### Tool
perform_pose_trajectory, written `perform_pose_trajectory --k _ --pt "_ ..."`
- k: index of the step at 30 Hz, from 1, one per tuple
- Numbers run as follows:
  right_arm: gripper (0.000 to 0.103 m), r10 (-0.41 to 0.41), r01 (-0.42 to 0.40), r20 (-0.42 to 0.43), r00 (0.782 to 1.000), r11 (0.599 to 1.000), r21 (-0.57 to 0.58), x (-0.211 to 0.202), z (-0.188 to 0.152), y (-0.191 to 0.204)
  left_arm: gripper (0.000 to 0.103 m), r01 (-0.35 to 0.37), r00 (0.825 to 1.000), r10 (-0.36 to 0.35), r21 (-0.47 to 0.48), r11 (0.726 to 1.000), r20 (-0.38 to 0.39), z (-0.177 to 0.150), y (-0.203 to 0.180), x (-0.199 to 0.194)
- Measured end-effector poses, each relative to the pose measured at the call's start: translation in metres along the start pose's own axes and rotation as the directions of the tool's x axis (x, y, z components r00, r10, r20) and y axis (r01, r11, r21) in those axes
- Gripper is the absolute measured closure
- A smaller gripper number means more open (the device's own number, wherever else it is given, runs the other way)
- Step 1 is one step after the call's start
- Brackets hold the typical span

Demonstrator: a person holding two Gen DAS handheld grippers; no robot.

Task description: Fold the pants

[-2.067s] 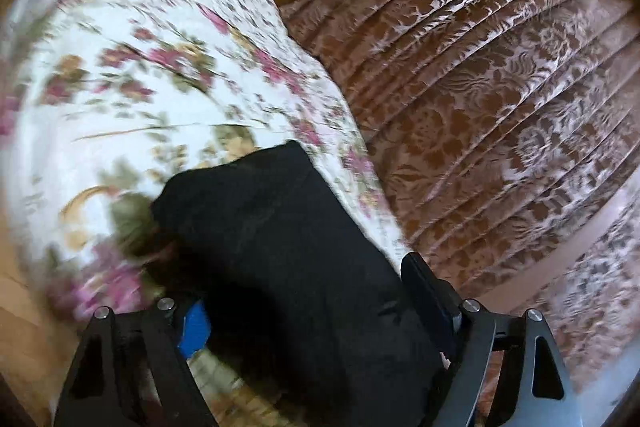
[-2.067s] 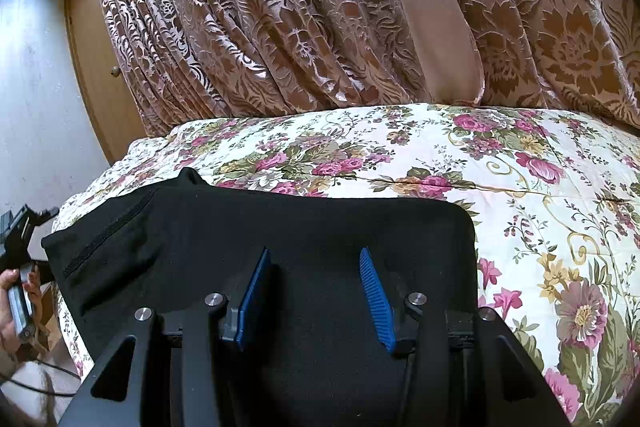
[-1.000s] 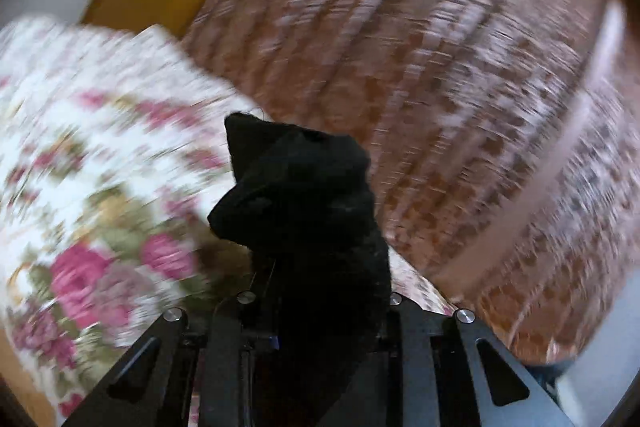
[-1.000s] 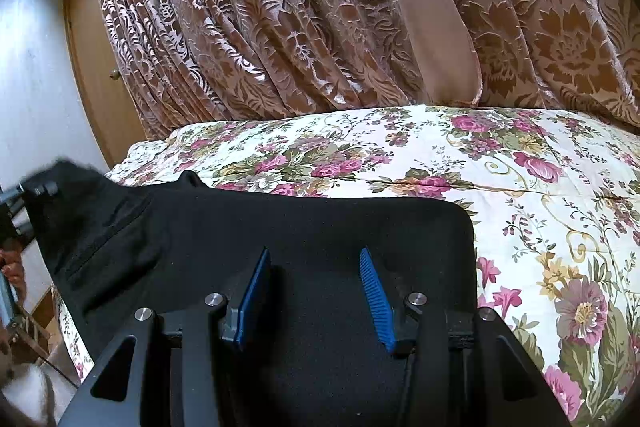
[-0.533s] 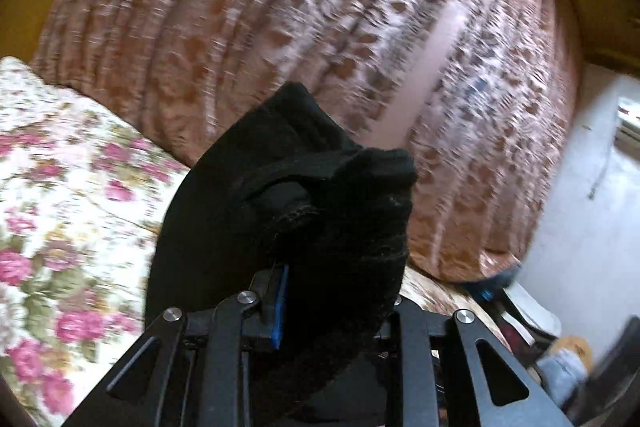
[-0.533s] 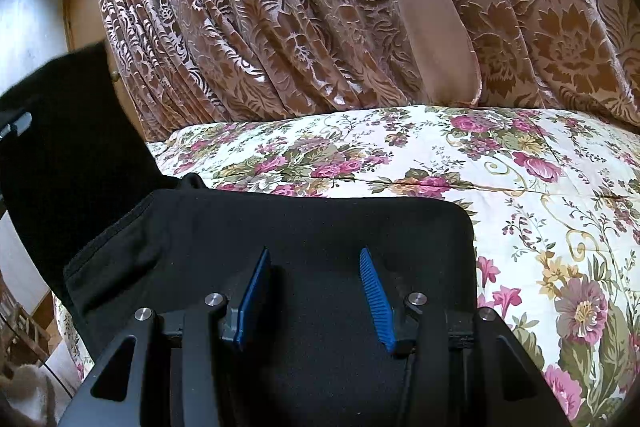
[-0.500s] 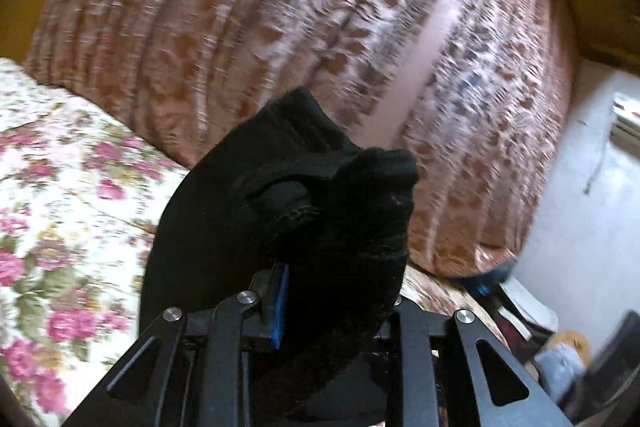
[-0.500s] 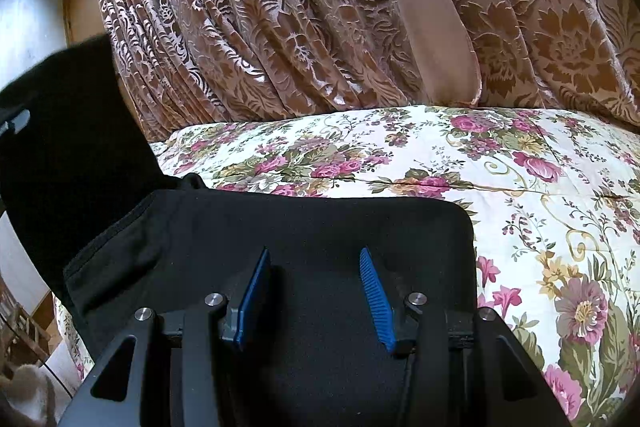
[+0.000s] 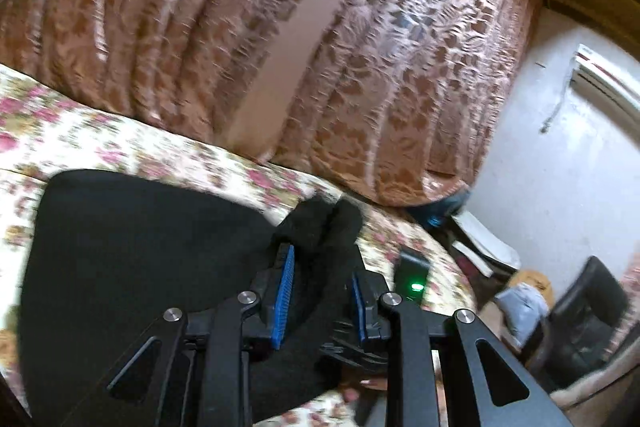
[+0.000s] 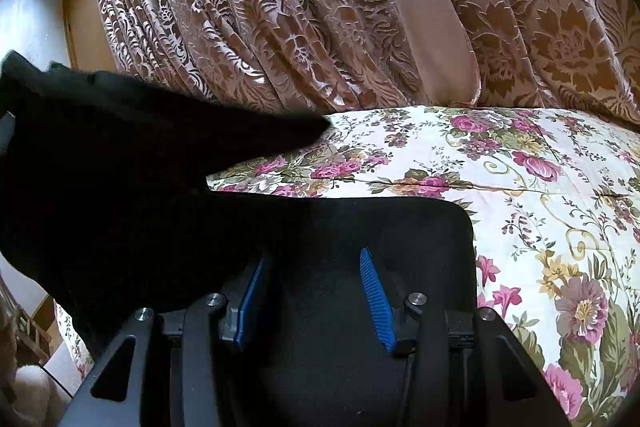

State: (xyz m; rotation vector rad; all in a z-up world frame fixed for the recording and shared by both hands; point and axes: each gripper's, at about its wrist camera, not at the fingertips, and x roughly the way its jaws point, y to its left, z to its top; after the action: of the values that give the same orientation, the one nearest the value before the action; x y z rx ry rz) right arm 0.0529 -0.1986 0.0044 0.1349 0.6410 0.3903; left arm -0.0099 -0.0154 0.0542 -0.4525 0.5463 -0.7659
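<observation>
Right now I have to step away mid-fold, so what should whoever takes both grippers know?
Left gripper: shut on a bunched end of the black pants, lifted and carried over the part lying flat.
Right gripper: open, jaws apart over the flat part on the floral bedspread; whether it presses the cloth down I cannot tell.
Done: fold started, end raised.
Left: lay the held end down on the flat part, release, smooth.

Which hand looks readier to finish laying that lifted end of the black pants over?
Left. The left gripper already clamps the pants end, lifted above the floral bedspread; the right gripper just rests open-jawed on them.
</observation>
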Motion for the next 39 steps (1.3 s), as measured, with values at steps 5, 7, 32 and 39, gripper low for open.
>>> perform_pose_trajectory --k 5,7,32,39 --pt "0.055 -0.006 0.006 0.002 1.0 1.0 -0.004 0.0 -0.001 0.001 0.085 0.042 0.998 -0.037 0.088 0.995 -0.059 -0.005 -0.023 0.02" --pt "0.055 -0.005 0.005 0.002 1.0 1.0 -0.002 0.001 -0.001 0.001 0.085 0.043 0.997 -0.04 0.043 0.998 -0.068 -0.007 -0.016 0.019" --pt "0.055 -0.003 0.003 0.003 1.0 1.0 0.0 0.0 -0.002 0.002 0.014 -0.34 0.932 0.33 -0.052 0.939 -0.15 -0.057 0.112 -0.11" --pt "0.055 -0.001 0.001 0.003 1.0 1.0 0.001 0.0 -0.002 0.002 0.028 -0.443 0.869 0.448 0.074 0.894 -0.208 -0.072 0.111 -0.088"
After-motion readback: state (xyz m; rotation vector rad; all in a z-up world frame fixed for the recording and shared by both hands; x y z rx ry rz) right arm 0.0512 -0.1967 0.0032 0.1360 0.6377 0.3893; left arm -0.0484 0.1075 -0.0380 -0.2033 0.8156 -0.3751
